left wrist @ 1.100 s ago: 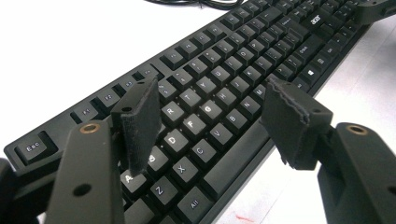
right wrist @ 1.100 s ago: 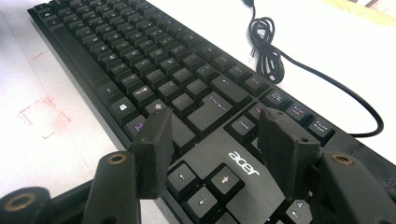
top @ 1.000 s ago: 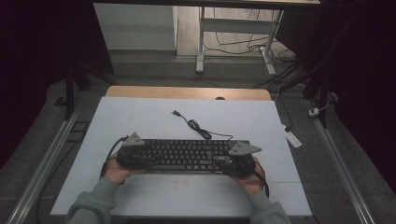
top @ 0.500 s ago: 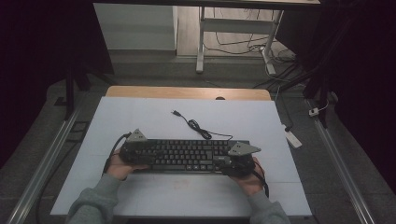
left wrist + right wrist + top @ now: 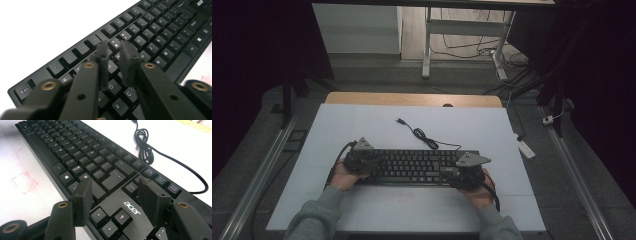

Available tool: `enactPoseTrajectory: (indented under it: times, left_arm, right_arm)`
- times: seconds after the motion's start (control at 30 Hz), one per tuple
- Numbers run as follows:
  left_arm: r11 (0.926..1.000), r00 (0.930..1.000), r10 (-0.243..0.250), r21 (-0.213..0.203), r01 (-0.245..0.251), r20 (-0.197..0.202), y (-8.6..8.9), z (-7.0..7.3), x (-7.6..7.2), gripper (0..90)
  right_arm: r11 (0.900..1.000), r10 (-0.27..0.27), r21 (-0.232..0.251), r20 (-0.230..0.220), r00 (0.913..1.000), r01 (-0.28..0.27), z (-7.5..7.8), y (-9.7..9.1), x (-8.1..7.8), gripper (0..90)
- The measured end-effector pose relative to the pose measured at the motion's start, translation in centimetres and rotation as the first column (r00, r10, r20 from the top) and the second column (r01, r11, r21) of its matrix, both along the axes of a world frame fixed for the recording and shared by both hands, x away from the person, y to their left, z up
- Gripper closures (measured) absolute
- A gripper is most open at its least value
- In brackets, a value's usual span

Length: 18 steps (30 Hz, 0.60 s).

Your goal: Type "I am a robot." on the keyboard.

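Observation:
A black Acer keyboard (image 5: 412, 167) lies flat across the near middle of the white table (image 5: 362, 125). Its black cable (image 5: 424, 137) curls toward the far side and ends in a loose USB plug (image 5: 399, 120). My left gripper (image 5: 371, 161) hangs over the keyboard's left end. In the left gripper view its jaws (image 5: 113, 48) stand nearly together above the letter keys (image 5: 150, 27), holding nothing. My right gripper (image 5: 452, 172) is at the right end. It is open (image 5: 115, 187), with its jaws astride the logo patch above the arrow keys (image 5: 110, 218).
A bare wooden strip (image 5: 412, 99) edges the table's far side. Metal rails (image 5: 257, 175) run along both sides on the floor. A white power strip (image 5: 524, 147) lies off the right edge. Faint red marks (image 5: 23, 181) stain the table in front of the keyboard.
My left gripper has edged slightly right and farther in over the keyboard's left end. The right gripper and the keyboard have hardly moved.

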<state>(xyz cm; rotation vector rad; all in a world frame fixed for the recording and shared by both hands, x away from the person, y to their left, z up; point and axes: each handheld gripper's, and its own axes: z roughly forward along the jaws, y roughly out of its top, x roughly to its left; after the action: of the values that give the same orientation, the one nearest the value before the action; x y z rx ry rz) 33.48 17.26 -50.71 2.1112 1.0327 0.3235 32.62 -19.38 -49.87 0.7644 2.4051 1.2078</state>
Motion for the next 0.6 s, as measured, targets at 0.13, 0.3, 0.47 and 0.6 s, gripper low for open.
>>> enactPoseTrajectory:
  times: [0.13,0.3,0.47,0.6]
  left_arm:
    - [0.9997,0.9999,-0.006,0.022,0.007,-0.013,-0.2,-0.43,0.28,88.8]
    - [0.9995,0.9998,-0.007,0.029,0.008,-0.021,-0.43,-0.72,0.45,89.0]
    - [0.9993,0.9996,-0.01,0.036,0.011,-0.025,-0.7,-0.95,0.57,89.0]
    - [0.9992,0.9996,-0.006,0.04,0.007,-0.027,-0.74,-1.1,0.65,88.9]
  right_arm:
    - [1.0,-0.001,0.001,0.0,1.0,0.001,0.0,-0.01,0.0,45.7]
    - [1.0,-0.001,-0.002,-0.001,1.0,0.001,-0.02,0.01,0.0,45.7]
    - [1.0,-0.002,0.002,-0.001,1.0,0.002,-0.06,0.03,0.0,45.7]
    - [1.0,-0.001,-0.001,0.0,1.0,0.001,-0.06,0.01,0.01,45.7]
